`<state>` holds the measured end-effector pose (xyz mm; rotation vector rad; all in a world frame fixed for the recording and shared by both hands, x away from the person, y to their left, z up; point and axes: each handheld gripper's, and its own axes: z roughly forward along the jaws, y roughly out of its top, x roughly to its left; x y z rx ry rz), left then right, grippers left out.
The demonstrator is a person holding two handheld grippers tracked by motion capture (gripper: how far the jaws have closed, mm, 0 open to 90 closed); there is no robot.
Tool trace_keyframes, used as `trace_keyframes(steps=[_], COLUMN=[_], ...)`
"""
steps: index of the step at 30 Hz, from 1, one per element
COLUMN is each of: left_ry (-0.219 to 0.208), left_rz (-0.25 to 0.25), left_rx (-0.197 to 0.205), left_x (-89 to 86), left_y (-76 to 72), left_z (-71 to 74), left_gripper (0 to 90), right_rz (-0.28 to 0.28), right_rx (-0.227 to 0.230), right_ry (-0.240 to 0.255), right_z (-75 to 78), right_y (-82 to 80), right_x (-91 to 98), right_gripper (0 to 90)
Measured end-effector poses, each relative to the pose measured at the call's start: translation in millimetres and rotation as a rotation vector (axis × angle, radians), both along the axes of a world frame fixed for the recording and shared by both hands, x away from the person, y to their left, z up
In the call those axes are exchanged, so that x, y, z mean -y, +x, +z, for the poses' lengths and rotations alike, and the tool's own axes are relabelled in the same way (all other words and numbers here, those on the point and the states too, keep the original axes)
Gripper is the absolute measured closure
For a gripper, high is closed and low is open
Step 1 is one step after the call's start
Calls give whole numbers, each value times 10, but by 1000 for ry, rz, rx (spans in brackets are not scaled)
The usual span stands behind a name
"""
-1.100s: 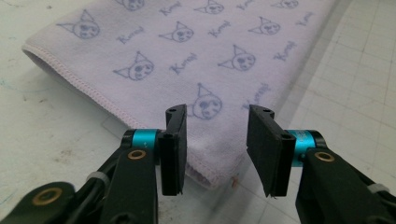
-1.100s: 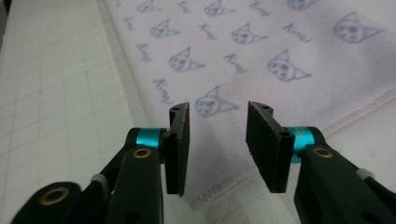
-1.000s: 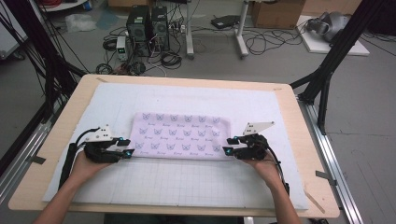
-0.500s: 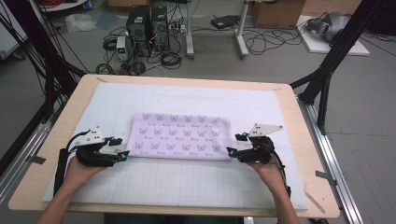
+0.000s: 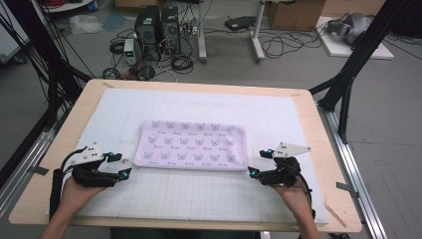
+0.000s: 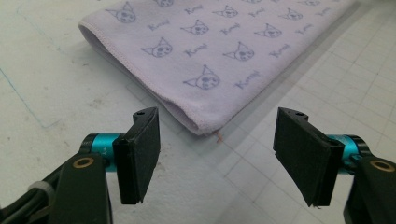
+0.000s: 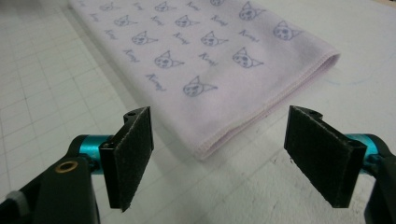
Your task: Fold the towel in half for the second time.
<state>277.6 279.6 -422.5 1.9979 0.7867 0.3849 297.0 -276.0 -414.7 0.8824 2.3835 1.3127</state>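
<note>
A wooden table (image 5: 318,149) carries a white mat (image 5: 209,194) that covers nearly all of its top, leaving a bare wooden margin around the edges. The mat's near part is printed with a fine grid, while its far part is plain. A folded lilac cloth (image 5: 191,144) with a printed cat-face pattern lies flat on the mat around the middle, its long side running left to right and its near edge along the far limit of the grid.
</note>
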Motion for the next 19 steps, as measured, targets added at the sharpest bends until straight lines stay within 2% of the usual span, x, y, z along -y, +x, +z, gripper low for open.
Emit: trace_keyframes(steps=[5, 13, 19], left_ry=[-3, -8, 1], left_rz=[11, 19, 11], left_rx=[-2, 9, 14], left_x=[-4, -13, 1], left_y=[-87, -142, -149], left_z=[-14, -3, -1], left_gripper=[314, 312, 303], right_rz=[-11, -43, -60], right_rx=[1, 11, 13], right_ry=[8, 15, 20], right_z=[-7, -6, -18], right_y=[-104, -262, -290], right_x=[61, 157, 185], right_gripper=[213, 181, 130])
